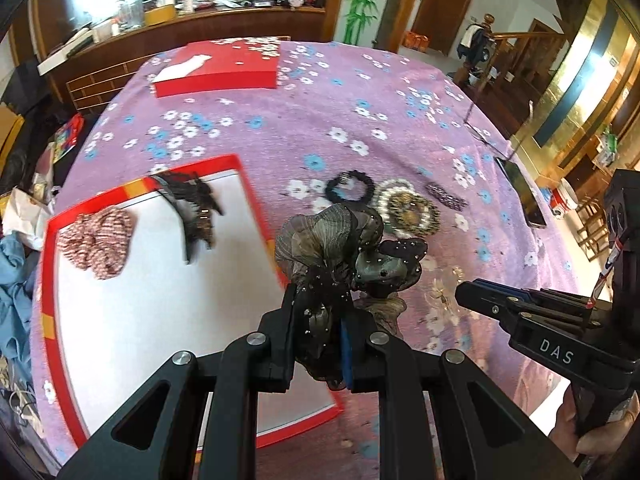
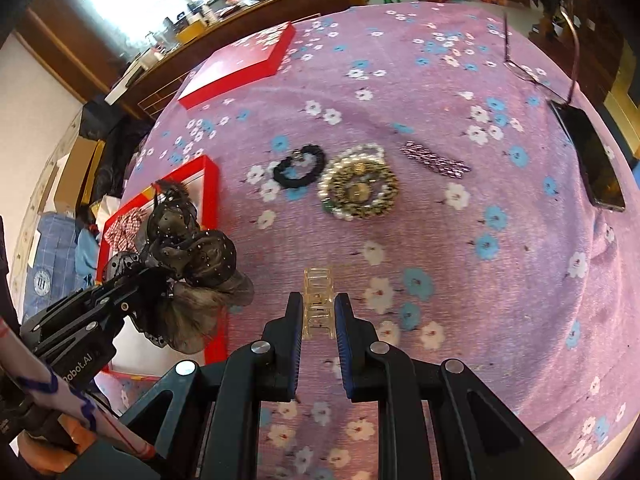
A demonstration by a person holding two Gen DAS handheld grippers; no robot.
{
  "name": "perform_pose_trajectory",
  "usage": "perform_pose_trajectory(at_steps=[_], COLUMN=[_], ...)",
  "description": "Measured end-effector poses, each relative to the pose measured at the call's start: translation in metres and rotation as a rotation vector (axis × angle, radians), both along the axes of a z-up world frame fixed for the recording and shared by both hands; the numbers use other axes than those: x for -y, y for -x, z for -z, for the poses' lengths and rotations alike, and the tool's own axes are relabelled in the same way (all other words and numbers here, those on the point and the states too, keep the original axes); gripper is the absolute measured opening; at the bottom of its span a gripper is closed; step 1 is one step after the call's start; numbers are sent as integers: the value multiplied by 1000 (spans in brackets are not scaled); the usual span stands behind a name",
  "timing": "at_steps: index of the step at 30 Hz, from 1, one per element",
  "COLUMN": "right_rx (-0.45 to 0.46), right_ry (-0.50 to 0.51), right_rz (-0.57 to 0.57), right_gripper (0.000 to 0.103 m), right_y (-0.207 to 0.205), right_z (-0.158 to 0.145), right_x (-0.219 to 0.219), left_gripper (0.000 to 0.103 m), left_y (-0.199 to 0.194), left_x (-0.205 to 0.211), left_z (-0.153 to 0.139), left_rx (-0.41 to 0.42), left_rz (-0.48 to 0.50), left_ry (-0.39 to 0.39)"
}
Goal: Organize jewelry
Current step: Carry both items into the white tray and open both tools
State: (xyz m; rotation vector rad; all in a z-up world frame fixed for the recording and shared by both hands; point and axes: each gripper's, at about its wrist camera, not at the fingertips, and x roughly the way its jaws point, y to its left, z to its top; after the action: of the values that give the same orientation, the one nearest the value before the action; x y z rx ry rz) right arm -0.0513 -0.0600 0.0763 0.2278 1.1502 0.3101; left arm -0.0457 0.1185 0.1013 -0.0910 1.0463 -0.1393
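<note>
Left claw carries the gauzy hair bow; right claw pinches the clear clip.

The dark gauzy hair bow [image 1: 340, 256] sits clamped in the left claw [image 1: 318, 312], held up over the near right edge of the red-rimmed tray [image 1: 52, 280], its lower folds hidden behind the fingers. In the tray lie a red-and-white scrunchie [image 1: 98, 242] and a black hair comb [image 1: 192, 208], blurred. The right claw [image 2: 318, 316] grips a clear plastic hair clip [image 2: 318, 300] above the purple floral cloth on the desk [image 2: 460, 280]; the clip's lower end is hard to make out. Farther out on the cloth lie a black scrunchie [image 2: 300, 166], a pearl bracelet pile [image 2: 360, 190] and a dark beaded barrette [image 2: 436, 160]. A phone [image 2: 592, 160] lies near the right edge, a red box [image 2: 240, 68] at the far side.
</note>
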Motion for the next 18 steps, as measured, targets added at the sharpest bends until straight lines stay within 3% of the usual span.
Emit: perform_pose_trajectory(at_steps=[18], right_rx=[25], right_ry=[41], right_rz=[-136], right_gripper=[17], right_y=[-4], right_z=[-11], right_x=[-89], left_gripper=[17], left_y=[17], left_x=[-83], left_z=[2], left_rx=[10], left_rz=[-127], left_ry=[-16])
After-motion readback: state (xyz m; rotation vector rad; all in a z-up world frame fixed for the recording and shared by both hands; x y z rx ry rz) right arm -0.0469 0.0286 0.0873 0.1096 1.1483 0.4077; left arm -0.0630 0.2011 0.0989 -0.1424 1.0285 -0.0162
